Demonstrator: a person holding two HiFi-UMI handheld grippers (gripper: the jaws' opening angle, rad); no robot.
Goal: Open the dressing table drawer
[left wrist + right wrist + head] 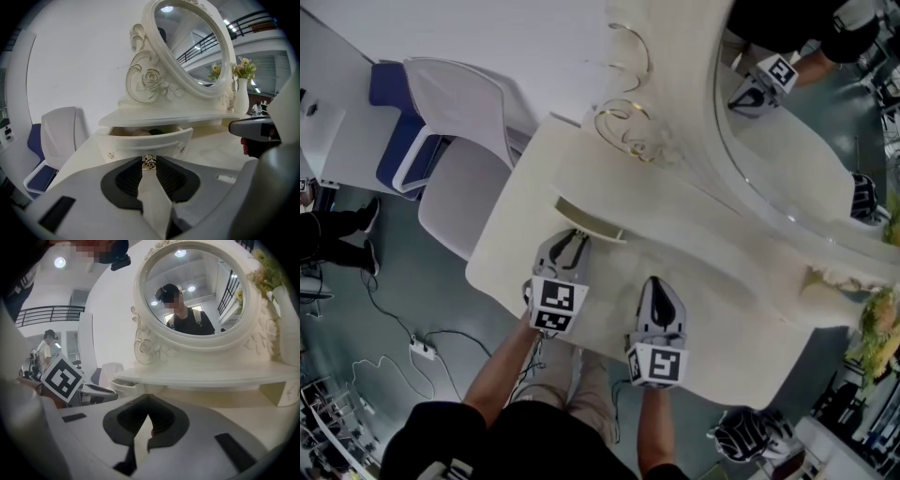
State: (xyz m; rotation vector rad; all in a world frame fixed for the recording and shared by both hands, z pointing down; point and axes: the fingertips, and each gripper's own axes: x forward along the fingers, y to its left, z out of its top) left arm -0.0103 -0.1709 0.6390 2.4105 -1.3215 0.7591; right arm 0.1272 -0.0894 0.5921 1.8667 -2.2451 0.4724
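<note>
The cream dressing table has a small curved drawer under its mirror shelf, pulled out a little. In the left gripper view the drawer shows a dark gap with things inside. Its small gold knob sits pinched between the pads of my left gripper, which is shut on it. From the head view, the left gripper reaches the drawer front. My right gripper hovers over the tabletop beside it, shut and empty; its jaws meet at the tips.
A large oval mirror in a carved frame rises behind the drawer. A white vase with flowers stands at the table's right. A white chair sits left of the table, with cables on the floor.
</note>
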